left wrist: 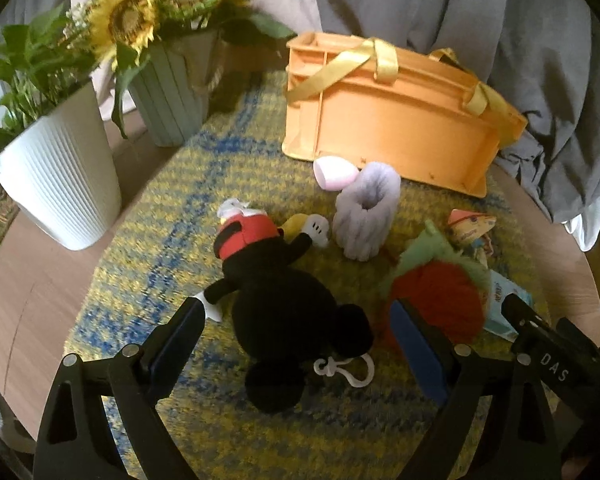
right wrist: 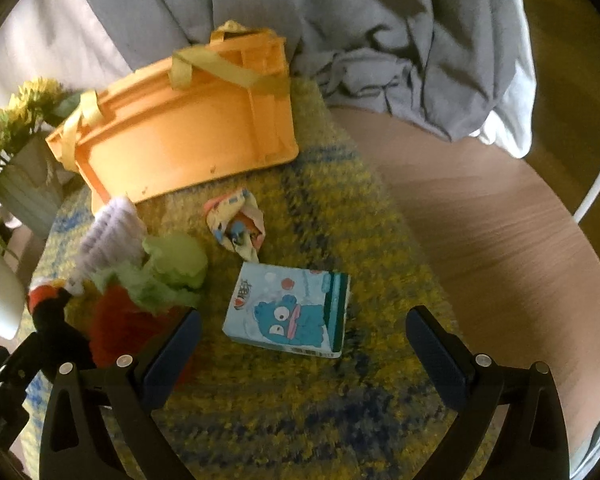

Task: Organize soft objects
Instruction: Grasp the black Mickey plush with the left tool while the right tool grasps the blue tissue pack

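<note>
Round wooden table (right wrist: 479,220), yellow-blue woven mat (left wrist: 180,200), grey curtains (left wrist: 479,20)

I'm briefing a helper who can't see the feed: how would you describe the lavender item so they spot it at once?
Start at the orange basket lying on the yellow-blue rug. Just in front of its long side stands the lavender ribbed knit tube, upright with its open end up, beside a pink egg-shaped piece. Unlike the black mouse plush and the red-and-green plush nearby, it is pale, hollow and has no face.
</note>
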The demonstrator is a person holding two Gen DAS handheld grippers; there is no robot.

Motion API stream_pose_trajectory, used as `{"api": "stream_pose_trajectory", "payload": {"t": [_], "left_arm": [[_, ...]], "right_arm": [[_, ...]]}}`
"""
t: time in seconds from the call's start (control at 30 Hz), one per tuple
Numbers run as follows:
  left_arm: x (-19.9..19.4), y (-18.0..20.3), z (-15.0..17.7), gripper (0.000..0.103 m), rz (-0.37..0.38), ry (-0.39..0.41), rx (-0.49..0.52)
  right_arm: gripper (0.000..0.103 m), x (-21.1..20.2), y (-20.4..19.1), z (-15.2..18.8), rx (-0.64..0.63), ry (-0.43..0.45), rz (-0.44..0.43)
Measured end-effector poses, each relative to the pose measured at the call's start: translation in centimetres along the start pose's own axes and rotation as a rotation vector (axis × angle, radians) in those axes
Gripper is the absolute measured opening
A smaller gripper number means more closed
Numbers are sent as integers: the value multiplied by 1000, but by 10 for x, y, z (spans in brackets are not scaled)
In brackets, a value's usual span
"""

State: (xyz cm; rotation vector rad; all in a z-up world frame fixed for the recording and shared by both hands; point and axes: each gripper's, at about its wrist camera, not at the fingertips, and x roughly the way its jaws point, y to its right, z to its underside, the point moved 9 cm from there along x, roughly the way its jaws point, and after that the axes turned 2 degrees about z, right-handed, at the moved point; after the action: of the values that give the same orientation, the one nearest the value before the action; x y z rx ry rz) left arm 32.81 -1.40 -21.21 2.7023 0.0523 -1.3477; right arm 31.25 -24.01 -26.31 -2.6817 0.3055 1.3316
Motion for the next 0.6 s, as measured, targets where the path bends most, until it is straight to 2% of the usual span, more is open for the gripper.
{"api": "stream_pose_trajectory", "payload": {"t": [0.2, 0.33, 0.5, 0.6], "left_arm": [[22, 1, 1, 90, -20, -40, -12], [36, 0, 7, 83, -30, -80, -16], [35, 1, 8, 78, -42, -59, 17], [34, -1, 10, 72, -45, -47, 40]], "right_arm": [[103, 19, -4, 2, -29, -35, -2], [102, 33, -5, 6, -43, -67, 15], [93, 37, -7, 10, -65, -80, 17], [80, 38, -11, 12, -92, -85, 12]]}}
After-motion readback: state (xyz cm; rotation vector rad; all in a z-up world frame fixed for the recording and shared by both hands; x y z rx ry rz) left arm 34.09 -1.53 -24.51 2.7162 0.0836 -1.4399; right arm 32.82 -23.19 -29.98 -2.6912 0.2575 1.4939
